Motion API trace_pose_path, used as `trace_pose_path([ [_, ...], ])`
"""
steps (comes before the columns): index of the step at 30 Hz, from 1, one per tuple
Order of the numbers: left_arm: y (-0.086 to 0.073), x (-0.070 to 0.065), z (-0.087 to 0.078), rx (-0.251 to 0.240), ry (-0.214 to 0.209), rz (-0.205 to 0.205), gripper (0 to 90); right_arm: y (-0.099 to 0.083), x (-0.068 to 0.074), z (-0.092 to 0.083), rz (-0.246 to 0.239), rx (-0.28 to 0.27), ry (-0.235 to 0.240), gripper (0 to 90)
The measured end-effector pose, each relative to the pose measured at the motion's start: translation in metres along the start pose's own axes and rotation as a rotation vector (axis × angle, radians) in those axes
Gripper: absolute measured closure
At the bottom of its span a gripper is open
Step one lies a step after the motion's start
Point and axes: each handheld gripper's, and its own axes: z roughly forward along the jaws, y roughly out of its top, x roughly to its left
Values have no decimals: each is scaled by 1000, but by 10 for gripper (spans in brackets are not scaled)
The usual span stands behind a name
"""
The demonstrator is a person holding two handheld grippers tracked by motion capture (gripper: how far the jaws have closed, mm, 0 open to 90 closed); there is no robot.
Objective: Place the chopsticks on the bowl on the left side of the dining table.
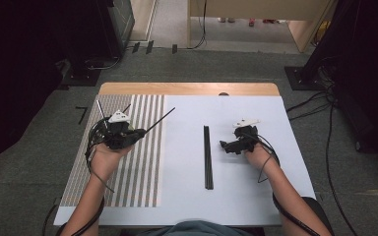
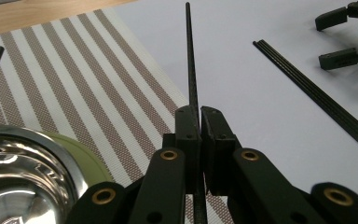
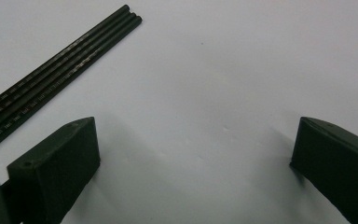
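The left gripper (image 2: pixel 199 122) is clamped on one rod (image 2: pixel 190 60), over the striped mat (image 2: pixel 74 84). Right of the mat, the right gripper (image 3: pixel 193 154) stands apart beside the rod bundle (image 3: pixel 56 74).

Even overhead light, dark room edges, soft shadows; the near tongs (image 2: pixel 199 122) are blurred.

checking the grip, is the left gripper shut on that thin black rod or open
Shut on it: the left gripper has both jaws pressed against the thin black rod, which sticks out ahead between them.
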Motion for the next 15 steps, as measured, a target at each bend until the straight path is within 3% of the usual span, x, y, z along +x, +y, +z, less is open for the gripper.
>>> trace_pose_path([
  [15,-7,16,-14,-4,35,-25,875,0,0,0,-1,0,0,5],
])
